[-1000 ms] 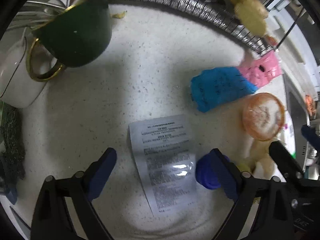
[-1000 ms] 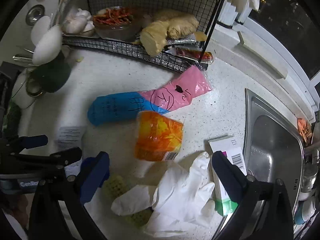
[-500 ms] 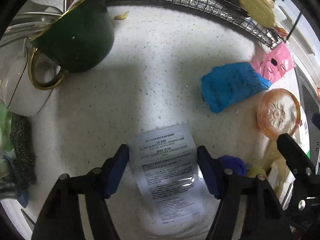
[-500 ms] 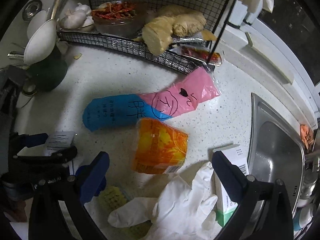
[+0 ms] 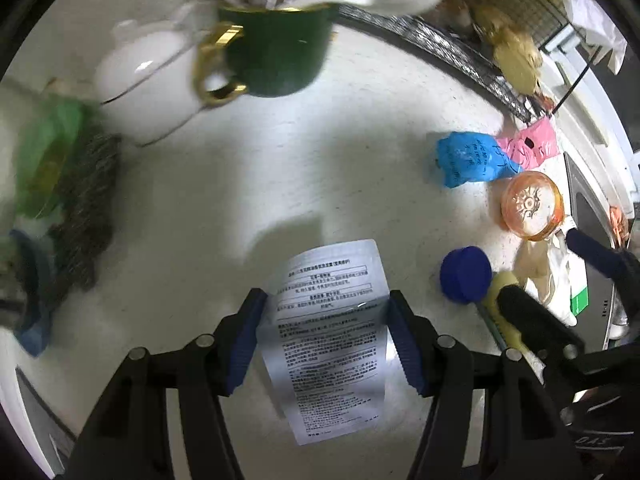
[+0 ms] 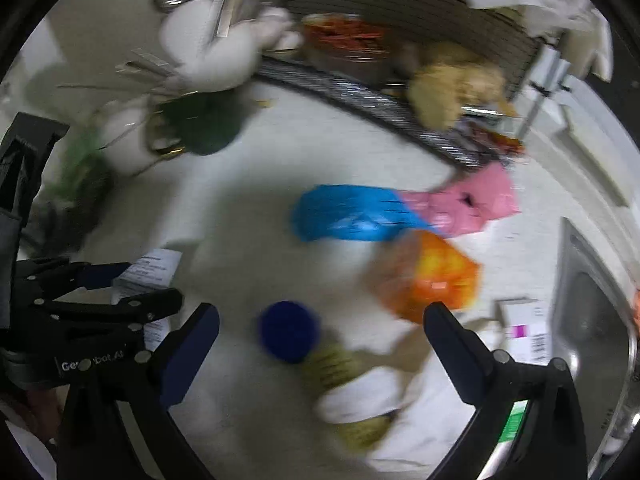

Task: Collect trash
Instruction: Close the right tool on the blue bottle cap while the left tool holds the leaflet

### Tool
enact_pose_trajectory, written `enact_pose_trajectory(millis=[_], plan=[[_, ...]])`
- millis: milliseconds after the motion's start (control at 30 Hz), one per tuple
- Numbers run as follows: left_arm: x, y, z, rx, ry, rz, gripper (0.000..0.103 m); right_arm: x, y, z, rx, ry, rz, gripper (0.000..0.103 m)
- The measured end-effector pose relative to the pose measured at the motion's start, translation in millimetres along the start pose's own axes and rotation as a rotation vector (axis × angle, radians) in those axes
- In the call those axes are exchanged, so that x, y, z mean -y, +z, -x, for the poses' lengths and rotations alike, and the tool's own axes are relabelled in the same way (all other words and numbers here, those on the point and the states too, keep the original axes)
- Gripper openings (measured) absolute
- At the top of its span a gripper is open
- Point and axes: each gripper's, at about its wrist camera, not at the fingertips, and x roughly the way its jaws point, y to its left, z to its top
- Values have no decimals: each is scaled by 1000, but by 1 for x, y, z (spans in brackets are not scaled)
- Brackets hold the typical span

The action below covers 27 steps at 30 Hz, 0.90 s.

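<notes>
My left gripper [image 5: 324, 320] is shut on a printed paper leaflet [image 5: 332, 312], its blue pads pressing both long edges, and the sheet hangs a little above the white counter [image 5: 248, 168]. In the right wrist view the leaflet [image 6: 154, 266] shows at the far left between the left gripper's fingers. My right gripper [image 6: 320, 332] is open over a blue bottle cap [image 6: 288, 330], a yellow sponge [image 6: 332, 364] and a white glove [image 6: 400, 400], with nothing held. An orange plastic cup [image 6: 428, 276] and a blue-and-pink bag [image 6: 360, 212] lie beyond it.
A green mug [image 5: 276, 52] and a white teapot [image 5: 148, 76] stand at the back left, beside a dark scouring pad [image 5: 88, 200] and a green bag [image 5: 48, 164]. A wire rack [image 5: 440, 40] holding food lines the back. A small box [image 6: 524, 326] sits by the steel sink [image 6: 592, 320].
The left gripper closed onto the leaflet and raised it off the counter. Both grippers shifted away from the sink; the blue cap now lies between the right gripper's fingers.
</notes>
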Motion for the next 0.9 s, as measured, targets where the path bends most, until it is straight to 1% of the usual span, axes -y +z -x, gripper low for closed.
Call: enact_pose_trajectory(millis=[100,200,367,467,500,533,600,633,667,700,800,900], plan=[[2,-5,5,18,2,1,59,-14,-1,-6,-22,38,38,96],[-1,-5,1,9,-2,13,59,-23,-1,-20,-66,77,88,89],[1,-10,-2,20,8,-14,59,-35,0,-43,-132,42,171,82],[5,-11,-6,14,9,-28,59,-40,2,-57,-165,40,183,79],[6,-11,-8,11,6,-32,59,-42,2,-59,-168,36,185,75],[6,-12,-8,9,3,-34,59,-44,2,-62,-173,32,188,68],[7,-13,-10,4,0,-37,59,-47,3,-65,-174,34,187,63],[6,-14,-10,3,3,-35,59,-49,2,-67,-177,41,187,58],[1,-18,-7,2,4,-37,59,-50,2,-69,-179,44,189,47],[2,-19,-8,1,8,-35,59,-52,0,-71,-181,45,195,43],[5,-22,-8,3,15,-30,59,-55,-7,-68,-155,68,190,43],[9,-29,-1,17,19,-24,59,-56,-14,-53,-106,73,182,43]])
